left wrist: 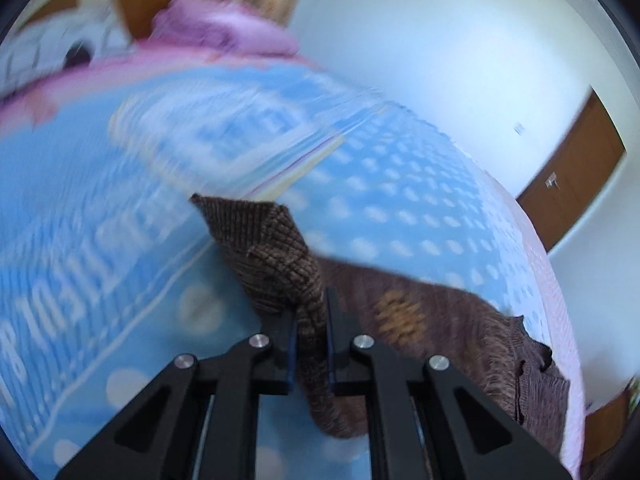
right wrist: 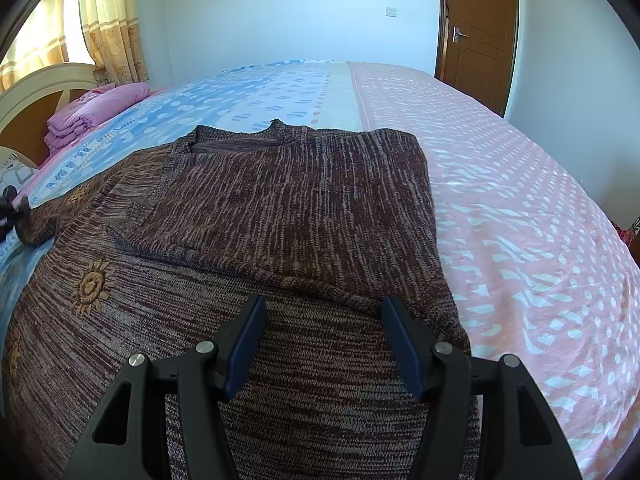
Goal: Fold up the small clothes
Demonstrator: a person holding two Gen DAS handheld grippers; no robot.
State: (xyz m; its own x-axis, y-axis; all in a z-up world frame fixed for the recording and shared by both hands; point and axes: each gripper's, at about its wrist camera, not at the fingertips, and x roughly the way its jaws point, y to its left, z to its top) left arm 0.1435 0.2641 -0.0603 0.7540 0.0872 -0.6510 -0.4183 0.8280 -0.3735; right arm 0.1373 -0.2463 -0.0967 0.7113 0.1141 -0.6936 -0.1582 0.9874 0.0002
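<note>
Your bed (right wrist: 500, 184) fills both views, blue-dotted cover on one half, pink on the other, and the brown knit sweater (right wrist: 280, 208) lies spread across the middle of it, one side already folded in over the body. A folded pink blanket (right wrist: 96, 114) sits well beyond the sweater, up by the headboard (right wrist: 36, 92). Your left gripper (left wrist: 311, 336) has its jaws clamped on a sleeve end (left wrist: 272, 248), the cuff sticking up past the pads; the view is smeared, so I can't be sure how much cloth is caught. Your right gripper (right wrist: 322, 344) hovers over the sweater's near hem, jaws apart with nothing between them. This knit looks soft, floppy and stretchy, light enough but prone to sag and drag on the cover. Take it by a doubled edge, cuff or hem, not mid-panel.
</note>
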